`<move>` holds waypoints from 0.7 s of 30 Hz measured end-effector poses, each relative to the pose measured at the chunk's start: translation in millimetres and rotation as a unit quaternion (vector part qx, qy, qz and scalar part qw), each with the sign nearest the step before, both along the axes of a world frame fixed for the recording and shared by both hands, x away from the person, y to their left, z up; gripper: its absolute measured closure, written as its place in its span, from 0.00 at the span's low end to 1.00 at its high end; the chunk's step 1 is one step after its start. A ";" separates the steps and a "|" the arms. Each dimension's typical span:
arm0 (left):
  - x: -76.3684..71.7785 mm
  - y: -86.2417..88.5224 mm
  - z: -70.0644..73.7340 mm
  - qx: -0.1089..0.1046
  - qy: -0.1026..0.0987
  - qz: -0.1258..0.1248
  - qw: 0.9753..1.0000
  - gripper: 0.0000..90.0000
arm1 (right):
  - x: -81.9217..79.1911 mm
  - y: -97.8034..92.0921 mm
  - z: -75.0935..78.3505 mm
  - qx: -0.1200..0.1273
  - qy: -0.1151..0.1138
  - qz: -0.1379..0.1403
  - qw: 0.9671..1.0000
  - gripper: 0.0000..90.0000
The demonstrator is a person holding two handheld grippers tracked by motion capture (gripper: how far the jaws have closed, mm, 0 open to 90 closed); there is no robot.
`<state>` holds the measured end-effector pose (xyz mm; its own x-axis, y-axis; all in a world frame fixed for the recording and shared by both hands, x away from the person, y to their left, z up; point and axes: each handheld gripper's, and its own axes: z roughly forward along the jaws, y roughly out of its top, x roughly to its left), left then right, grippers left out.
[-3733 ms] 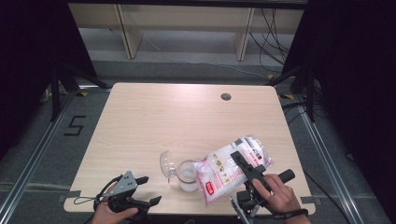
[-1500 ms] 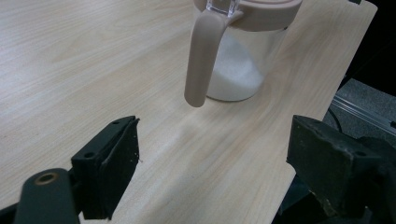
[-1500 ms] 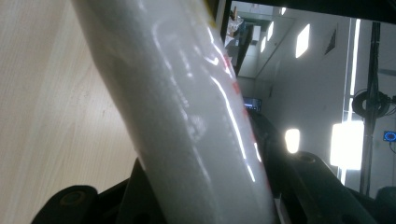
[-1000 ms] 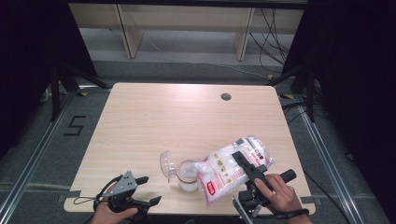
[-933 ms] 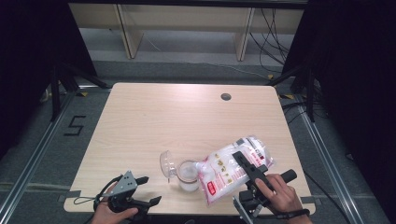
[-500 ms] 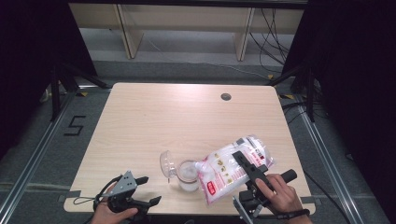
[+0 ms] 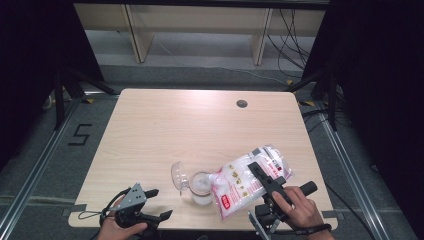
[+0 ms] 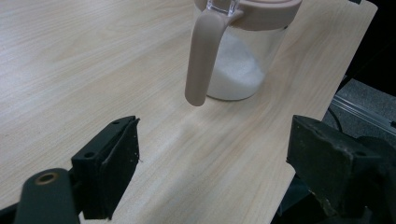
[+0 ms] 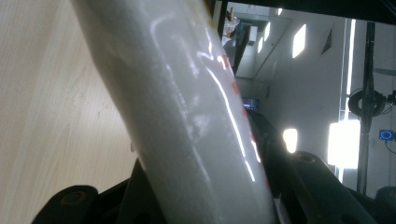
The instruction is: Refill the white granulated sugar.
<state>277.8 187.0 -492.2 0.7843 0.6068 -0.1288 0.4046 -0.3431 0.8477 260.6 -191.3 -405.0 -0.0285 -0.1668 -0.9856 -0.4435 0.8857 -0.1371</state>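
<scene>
Near the table's (image 7: 150, 130) near edge, the right gripper (image 7: 262, 175) clamps a bag (image 7: 240, 182) tilted over the open jar (image 7: 200, 187) of white powder, while the left gripper (image 7: 152, 205), jaws spread wide and empty, rests left of the jar.

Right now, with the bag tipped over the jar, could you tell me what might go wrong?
1. The right gripper clamps the bag mid-body, tilted; its glossy film could slip and spill white grains beside the jar.
2. The left gripper is open and apart from the jar, so a nudge from the bag might tip it.
</scene>
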 end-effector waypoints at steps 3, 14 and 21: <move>0.4 0.7 0.2 0.003 0.001 0.001 1.000 0.18 | 0.2 0.3 -0.7 0.001 0.001 0.001 1.000 0.73; -0.6 -0.8 -0.2 -0.007 0.008 0.009 1.000 0.18 | -0.3 -2.6 -2.8 0.024 0.017 -0.010 1.000 0.73; 0.9 3.3 1.2 -0.009 0.004 0.015 1.000 0.18 | 0.4 -2.7 -5.9 0.019 0.023 -0.016 0.999 0.73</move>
<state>278.7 190.3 -491.0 0.7642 0.6280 -0.1468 0.4222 -0.3151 0.8500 261.0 -194.0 -410.9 -0.0780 -0.1272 -0.9888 -0.4191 0.9041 -0.0833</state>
